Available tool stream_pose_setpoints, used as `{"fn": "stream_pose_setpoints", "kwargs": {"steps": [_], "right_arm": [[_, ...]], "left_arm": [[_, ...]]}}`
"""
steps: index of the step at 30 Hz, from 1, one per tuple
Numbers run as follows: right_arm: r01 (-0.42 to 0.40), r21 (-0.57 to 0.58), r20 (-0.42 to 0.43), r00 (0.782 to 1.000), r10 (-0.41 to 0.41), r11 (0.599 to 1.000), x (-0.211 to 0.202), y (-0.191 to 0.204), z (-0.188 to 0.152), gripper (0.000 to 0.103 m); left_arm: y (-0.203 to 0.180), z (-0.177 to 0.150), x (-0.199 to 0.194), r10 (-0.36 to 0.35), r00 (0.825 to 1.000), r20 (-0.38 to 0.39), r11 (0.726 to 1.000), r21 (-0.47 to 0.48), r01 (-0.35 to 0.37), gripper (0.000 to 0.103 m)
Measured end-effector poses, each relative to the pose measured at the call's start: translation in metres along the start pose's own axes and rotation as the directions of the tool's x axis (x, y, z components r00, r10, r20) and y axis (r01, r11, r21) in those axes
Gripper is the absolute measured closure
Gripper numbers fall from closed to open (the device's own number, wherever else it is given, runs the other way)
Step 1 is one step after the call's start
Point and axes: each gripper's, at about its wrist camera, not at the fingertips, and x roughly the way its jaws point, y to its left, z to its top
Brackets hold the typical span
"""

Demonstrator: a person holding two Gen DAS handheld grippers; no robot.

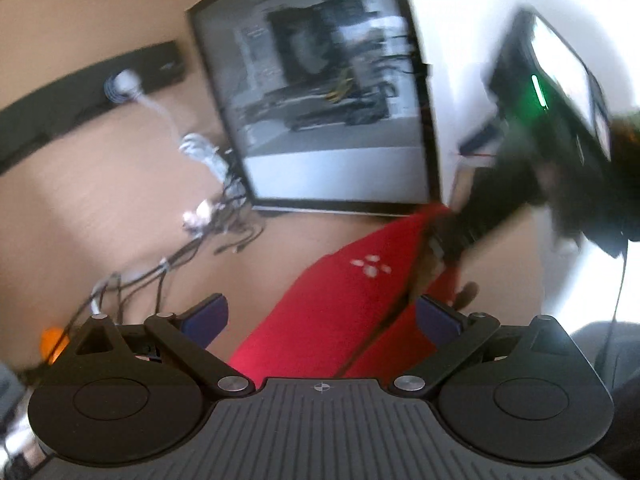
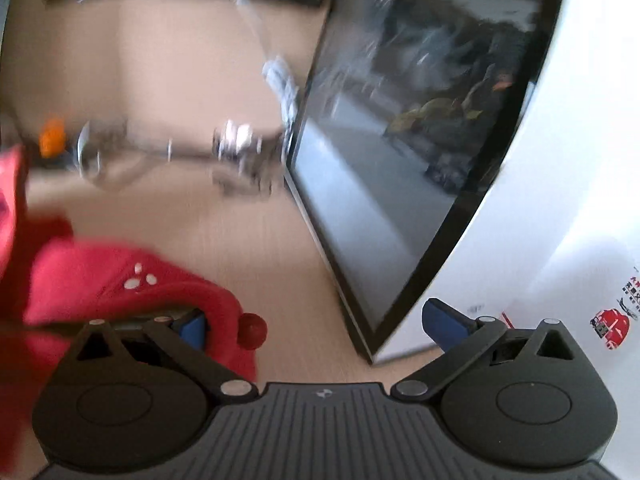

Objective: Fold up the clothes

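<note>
Where cables (image 1: 224, 200) tangle, pale wood floor (image 1: 100, 200) beside glass-sided case (image 1: 320, 100).

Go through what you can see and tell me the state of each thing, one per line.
Left hand-held gripper: open, holding nothing.
Right hand-held gripper: open, holding nothing.
Red garment: lying bunched on the table, not neatly folded.
Monitor: upright, screen dark with reflections.
Cables: tangled beside the monitor.

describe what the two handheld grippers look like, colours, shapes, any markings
Both look alike. The left gripper and right gripper each have a dark grey ribbed body with a small crosshair mark at its front edge, flanked by two round black discs. Black linkage arms with silver pivot pins run forward to fingers tipped with blue pads. Both views are motion-blurred, so finer markings cannot be read.
</note>
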Motion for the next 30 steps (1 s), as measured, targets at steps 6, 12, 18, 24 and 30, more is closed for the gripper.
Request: {"fn": "stream_pose_setpoints", "kwargs": {"steps": [6,12,18,24,30], "right_arm": [[-0.003,-0.032,0.102,0.995,0.007,0.999,-0.025,0.016,0.012,0.0],[-0.004,-0.05,0.144,0.989,0.011,0.999,-0.035,0.017,0.016,0.0],[-0.007,-0.088,0.199,0.98,0.024,0.996,-0.043,0.023,0.014,0.0],[-0.04,-0.084,0.199,0.978,0.056,0.996,-0.04,0.019,0.01,0.0],[-0.115,-0.03,0.177,0.977,0.119,0.993,-0.032,0.0,0.0,0.0]], "left_arm": [[-0.01,0.009,0.015,-0.039,0.999,0.012,0.997,0.064,0.038,0.001],[-0.016,0.014,0.028,-0.083,0.996,0.037,0.993,0.091,0.08,0.001],[-0.024,0.012,0.049,-0.043,0.999,0.024,0.986,0.164,0.038,0.001],[-0.023,0.016,0.055,-0.079,0.997,0.022,0.983,0.166,0.074,0.001],[-0.03,0.015,0.067,-0.063,0.997,-0.032,0.975,0.213,0.069,0.055]]}}
